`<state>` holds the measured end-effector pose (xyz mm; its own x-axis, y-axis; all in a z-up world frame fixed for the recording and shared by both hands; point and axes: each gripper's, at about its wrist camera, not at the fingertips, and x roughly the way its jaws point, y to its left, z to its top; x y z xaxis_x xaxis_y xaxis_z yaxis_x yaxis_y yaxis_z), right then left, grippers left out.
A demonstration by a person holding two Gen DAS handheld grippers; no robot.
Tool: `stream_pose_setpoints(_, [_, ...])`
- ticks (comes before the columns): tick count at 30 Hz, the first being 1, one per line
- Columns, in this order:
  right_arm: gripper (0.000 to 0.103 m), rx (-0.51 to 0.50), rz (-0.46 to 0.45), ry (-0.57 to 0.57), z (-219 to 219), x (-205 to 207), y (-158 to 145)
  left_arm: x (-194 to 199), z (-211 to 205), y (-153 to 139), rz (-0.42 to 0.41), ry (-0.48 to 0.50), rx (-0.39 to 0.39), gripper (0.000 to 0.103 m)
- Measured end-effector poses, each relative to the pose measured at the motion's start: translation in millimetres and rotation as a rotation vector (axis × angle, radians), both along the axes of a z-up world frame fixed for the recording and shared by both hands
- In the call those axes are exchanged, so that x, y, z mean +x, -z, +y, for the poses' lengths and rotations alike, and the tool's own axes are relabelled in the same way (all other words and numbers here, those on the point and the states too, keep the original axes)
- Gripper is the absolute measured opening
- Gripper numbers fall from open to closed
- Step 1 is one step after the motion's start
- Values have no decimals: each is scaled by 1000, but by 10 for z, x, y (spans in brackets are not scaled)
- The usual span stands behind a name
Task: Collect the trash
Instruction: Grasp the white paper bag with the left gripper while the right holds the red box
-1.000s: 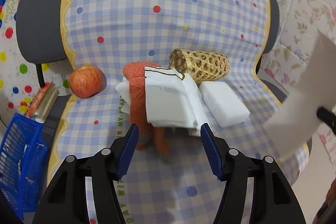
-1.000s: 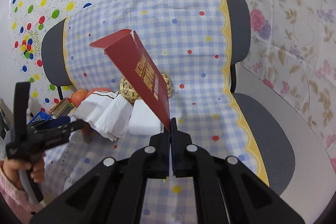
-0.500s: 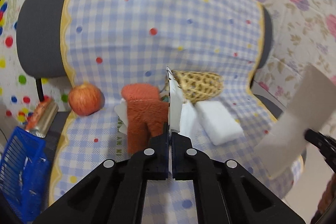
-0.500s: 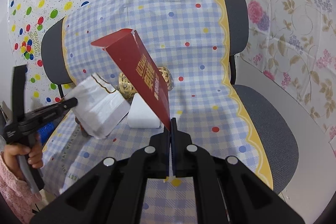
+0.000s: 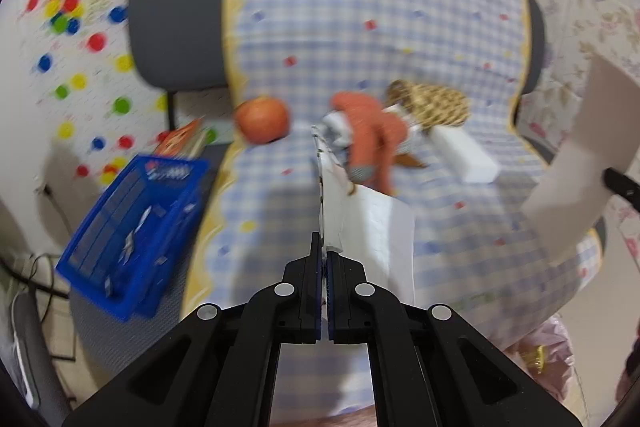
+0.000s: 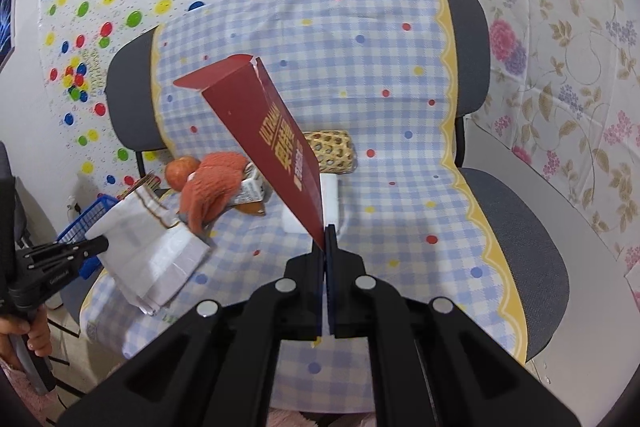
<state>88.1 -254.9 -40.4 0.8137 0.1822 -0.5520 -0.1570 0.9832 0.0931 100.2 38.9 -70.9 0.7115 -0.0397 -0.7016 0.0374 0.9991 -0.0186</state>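
Note:
My left gripper (image 5: 324, 251) is shut on a white paper bag (image 5: 360, 219) with a gold-trimmed edge and holds it above the front of the chair seat; the bag also shows in the right wrist view (image 6: 148, 247). My right gripper (image 6: 324, 235) is shut on a flattened red carton (image 6: 268, 143) held up above the seat; its pale back shows in the left wrist view (image 5: 580, 163). A blue basket (image 5: 132, 227) sits left of the chair, below and left of the bag.
On the checked chair cover (image 6: 384, 187) lie an apple (image 5: 262, 121), an orange plush toy (image 5: 372, 135), a woven bamboo tube (image 5: 430, 103), a white foam block (image 5: 464, 155) and a small carton (image 6: 252, 191). Books (image 5: 180, 141) lie beside the basket.
My left gripper closed on the white paper bag, lifted it off the plush toy and carried it back and left toward the blue basket. My right gripper kept holding the red carton.

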Motion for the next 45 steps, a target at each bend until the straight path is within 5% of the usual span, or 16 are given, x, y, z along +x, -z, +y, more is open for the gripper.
stream_pose_setpoints(3, [2, -8, 3, -8, 78, -55, -3, -18, 120, 101, -1, -29, 29, 2])
stream_pose_setpoints(8, [2, -20, 12, -6, 150, -118, -1, -15, -29, 231, 3, 123, 46, 6])
stream_pose_setpoints(13, [2, -31, 16, -4, 158, -156, -13, -92, -148, 243, -13, 223, -15, 46])
stream_pose_setpoints(18, [2, -20, 25, 0, 141, -160, -1, -129, -207, 159, -56, 292, -110, 46])
stream_pose_setpoints(23, [2, -13, 23, 8, 98, -182, -7, 68, -392, 252, 1, 315, -125, 46])
stream_pose_setpoints(32, [2, -21, 17, 20, 19, -188, 17, 177, 59, 358, 55, 18, -78, 43])
stream_pose_setpoints(37, [2, -18, 24, 15, 20, -189, 56, 331, -101, 670, 158, 47, -55, 46])
stream_pose_setpoints(45, [2, -17, 27, 25, -63, -203, 81, 356, -296, 691, 128, 37, -22, 38])
